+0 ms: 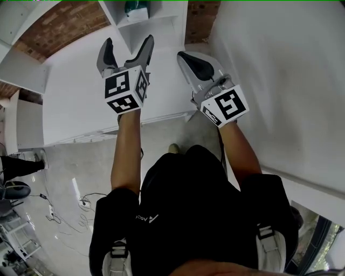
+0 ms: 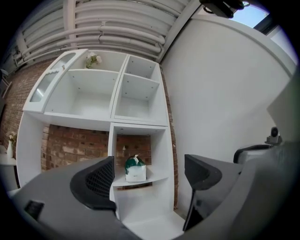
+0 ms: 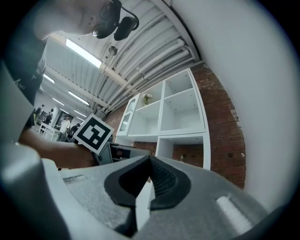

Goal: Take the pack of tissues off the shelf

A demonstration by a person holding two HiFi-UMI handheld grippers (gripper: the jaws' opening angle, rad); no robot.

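Note:
The pack of tissues (image 1: 136,7), green on top and white below, stands on a low shelf board of the white shelf unit (image 1: 166,28). In the left gripper view the pack (image 2: 135,169) shows some way ahead, framed between the jaws. My left gripper (image 1: 128,42) is open and empty, held in front of the shelf and pointing at the pack (image 2: 149,164). Beside it on the right, my right gripper (image 1: 183,55) is shut with nothing between its pads (image 3: 149,161).
A plain white wall (image 1: 280,64) runs close along the right. The shelf unit (image 2: 140,124) has several empty compartments against a brick wall (image 2: 70,143), with a small flower vase (image 2: 92,59) at the top. Cables (image 1: 81,204) lie on the floor at the lower left.

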